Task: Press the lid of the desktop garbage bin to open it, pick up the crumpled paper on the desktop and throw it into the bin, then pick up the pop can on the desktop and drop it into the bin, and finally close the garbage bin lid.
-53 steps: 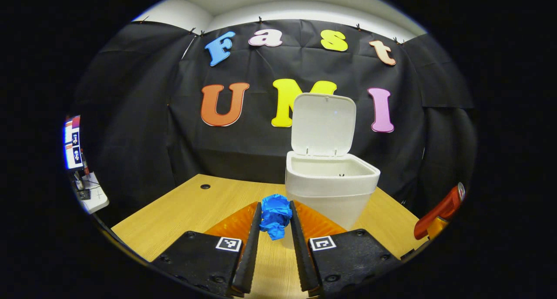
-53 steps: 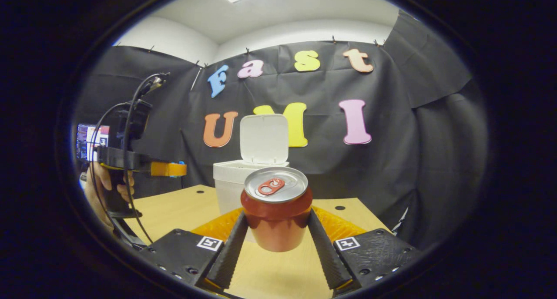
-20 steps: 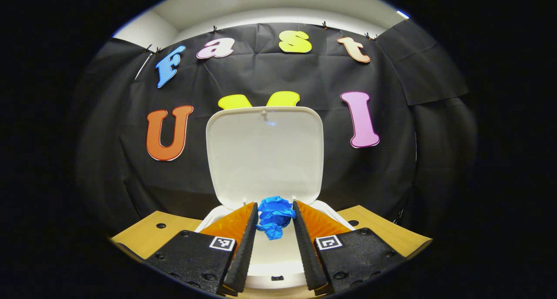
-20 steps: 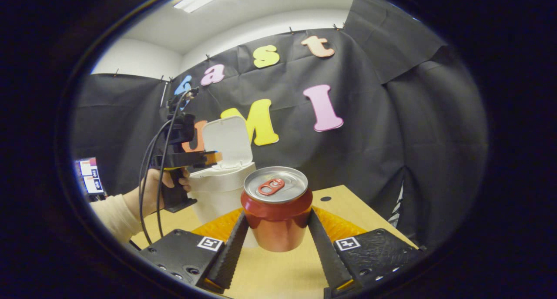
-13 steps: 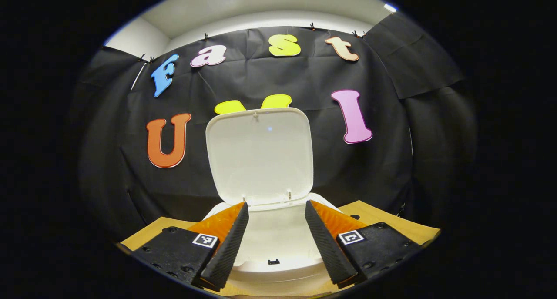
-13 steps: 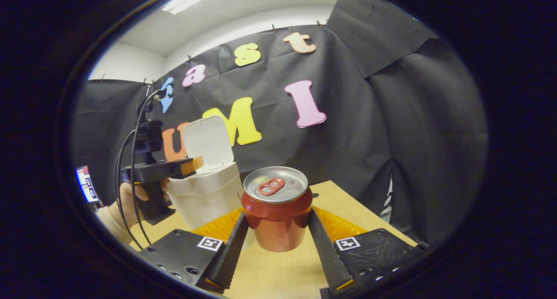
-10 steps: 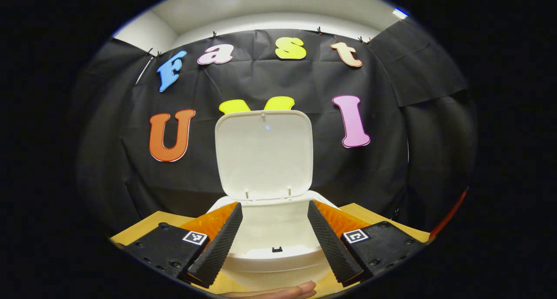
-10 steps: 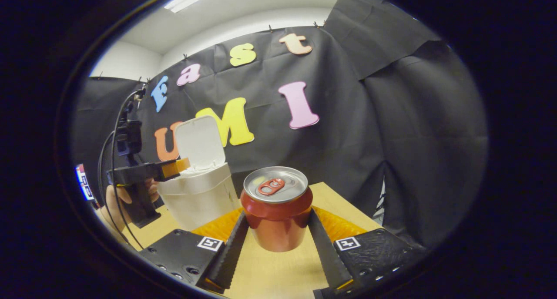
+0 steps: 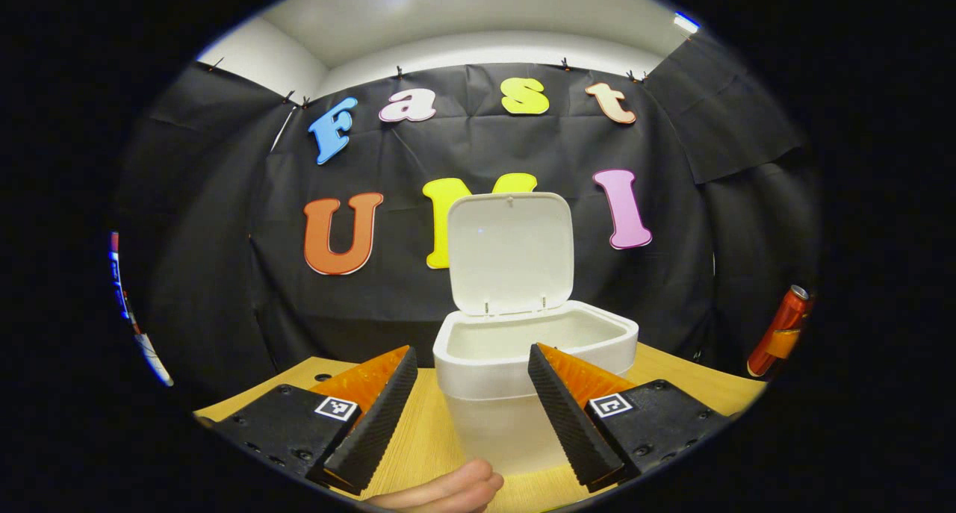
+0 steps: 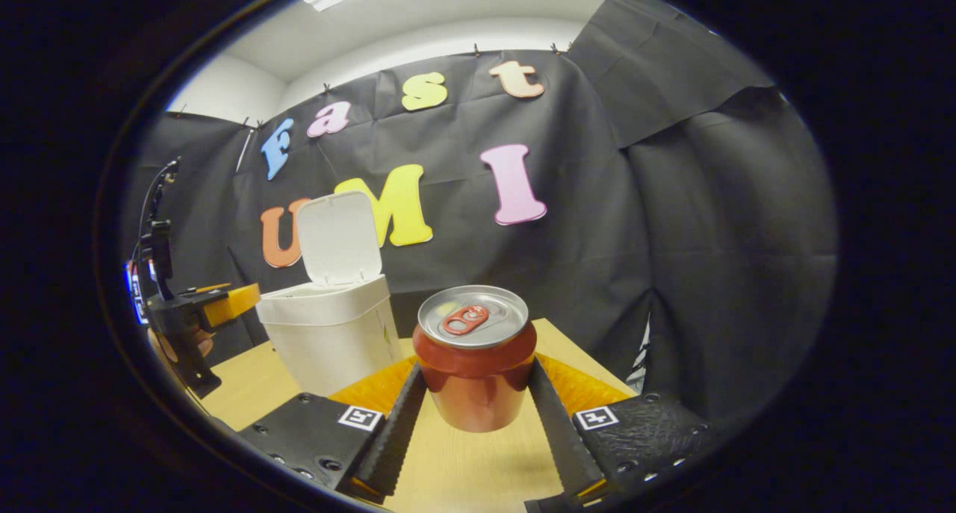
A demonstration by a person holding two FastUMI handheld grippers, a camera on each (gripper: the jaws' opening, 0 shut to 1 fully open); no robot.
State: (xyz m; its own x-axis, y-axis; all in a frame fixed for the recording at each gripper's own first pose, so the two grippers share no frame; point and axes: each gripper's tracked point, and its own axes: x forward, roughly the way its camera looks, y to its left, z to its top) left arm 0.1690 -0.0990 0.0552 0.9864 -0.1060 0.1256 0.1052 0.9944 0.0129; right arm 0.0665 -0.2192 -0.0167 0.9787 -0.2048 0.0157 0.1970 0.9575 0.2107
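- The white plastic desktop garbage bin (image 9: 534, 364) stands on the light wooden desktop (image 9: 426, 438) with its hinged white lid (image 9: 511, 252) tipped up and back, so the opening step looks done.
- Seen from the left gripper view, the bin sits straight ahead of the jaws, just past the fingertips, its rim showing between them.
- The left gripper (image 9: 470, 408) has its jaws spread wide with nothing between them. No crumpled paper lies on the wood that I can see; I judge it is already in the bin, though the bin's inside is too shallowly seen to confirm that.
- A fingertip of the person's hand (image 9: 441, 492) shows just below those jaws.
- The red aluminium pop can (image 10: 476, 356) is upright, its silver top and red pull tab facing up, clamped between both fingers of the right gripper (image 10: 476, 423) and lifted off the wood.
- From the right gripper view the bin stands ahead and off to the left of the jaws, well apart from the can.
- Left to do, as I read it: carry the can over the opening, let it drop, then press the lid down.
- Writing: no brand is legible on the can or the bin. Small square black-and-white markers (image 10: 359, 417) sit on the gripper bodies, patterns rather than words.
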